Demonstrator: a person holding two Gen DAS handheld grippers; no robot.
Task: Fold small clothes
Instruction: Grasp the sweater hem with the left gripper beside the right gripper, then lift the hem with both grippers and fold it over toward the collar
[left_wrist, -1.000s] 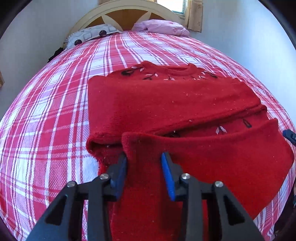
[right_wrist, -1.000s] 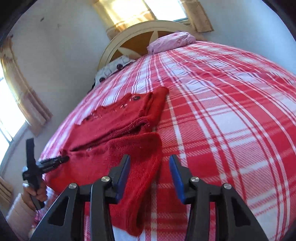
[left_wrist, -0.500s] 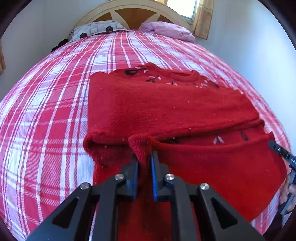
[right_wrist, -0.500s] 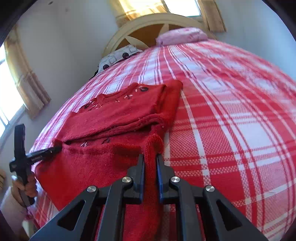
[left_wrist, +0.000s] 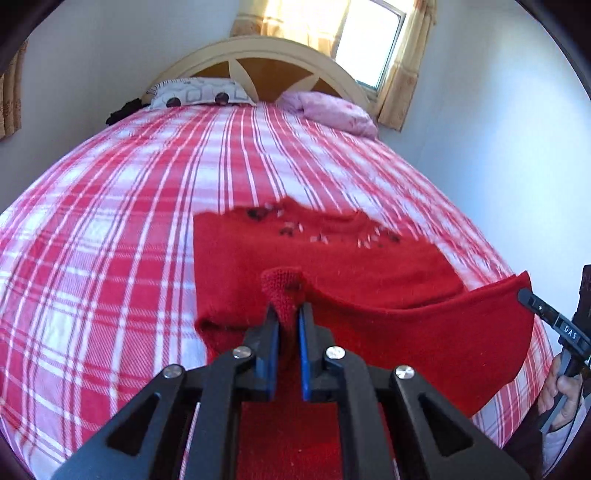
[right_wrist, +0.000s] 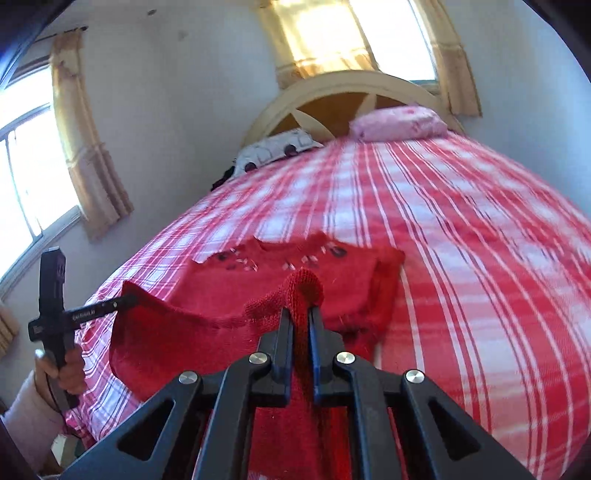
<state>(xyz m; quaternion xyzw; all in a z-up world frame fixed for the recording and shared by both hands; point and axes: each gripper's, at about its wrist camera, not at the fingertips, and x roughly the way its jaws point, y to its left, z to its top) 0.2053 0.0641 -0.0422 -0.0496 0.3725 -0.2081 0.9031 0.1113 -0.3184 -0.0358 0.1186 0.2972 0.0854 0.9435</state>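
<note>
A red knit sweater (left_wrist: 332, 258) with dark embroidery at the neck lies on the plaid bed, sleeves folded across its body. My left gripper (left_wrist: 284, 314) is shut on the left corner of its bottom hem. My right gripper (right_wrist: 300, 314) is shut on the right corner of the hem. Both hold the hem (left_wrist: 424, 317) lifted above the sweater's body (right_wrist: 332, 280), stretched between them. The right gripper also shows at the right edge of the left wrist view (left_wrist: 532, 299). The left gripper also shows at the left of the right wrist view (right_wrist: 127, 301).
The bed (left_wrist: 110, 240) has a red and white plaid cover. A patterned pillow (left_wrist: 199, 92) and a pink pillow (left_wrist: 332, 110) lie at the wooden headboard (right_wrist: 343, 99). Walls and curtained windows (right_wrist: 29, 166) surround the bed.
Both grippers closed on the hem corners, then lifted the hem off the bed and carried it toward the neckline.
</note>
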